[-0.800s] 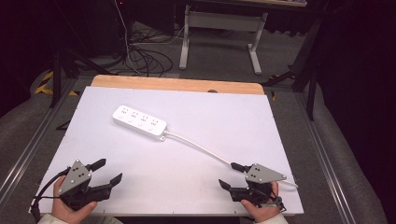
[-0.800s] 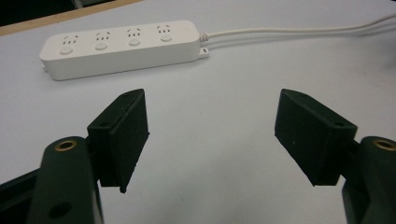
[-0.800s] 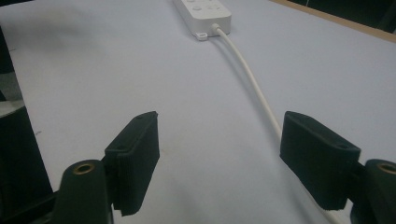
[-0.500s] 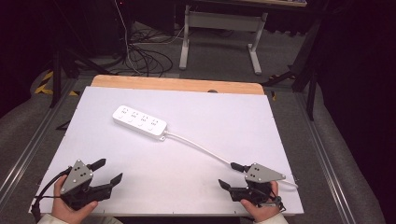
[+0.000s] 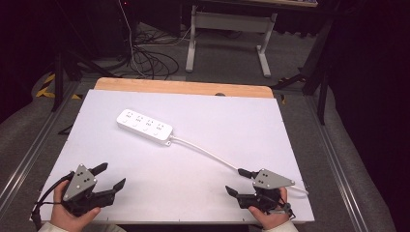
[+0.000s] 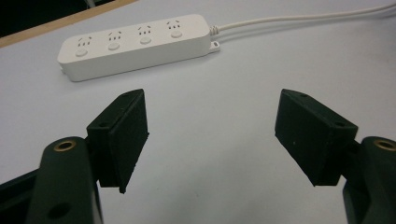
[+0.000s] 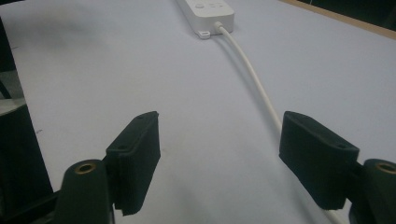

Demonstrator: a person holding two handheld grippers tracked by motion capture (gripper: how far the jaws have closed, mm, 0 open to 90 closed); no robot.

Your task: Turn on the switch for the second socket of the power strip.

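on the white table (image 5: pixel 203 169) a white power strip (image 5: pixel 144 124) lies flat in the far left part, well apart from both grippers. its long axis runs on a slant in the high view, from the far left down toward the near right, and its cord (image 5: pixel 205 151) leaves the nearer end and trails to the right gripper (image 5: pixel 240 182). the left gripper view shows the four sockets on the power strip's top face; the right gripper view shows just its cord end and the cord passing close by one jaw. the left gripper (image 5: pixel 109 176) has its jaws spread wide with nothing between them; the right gripper's jaws are likewise wide apart and empty.
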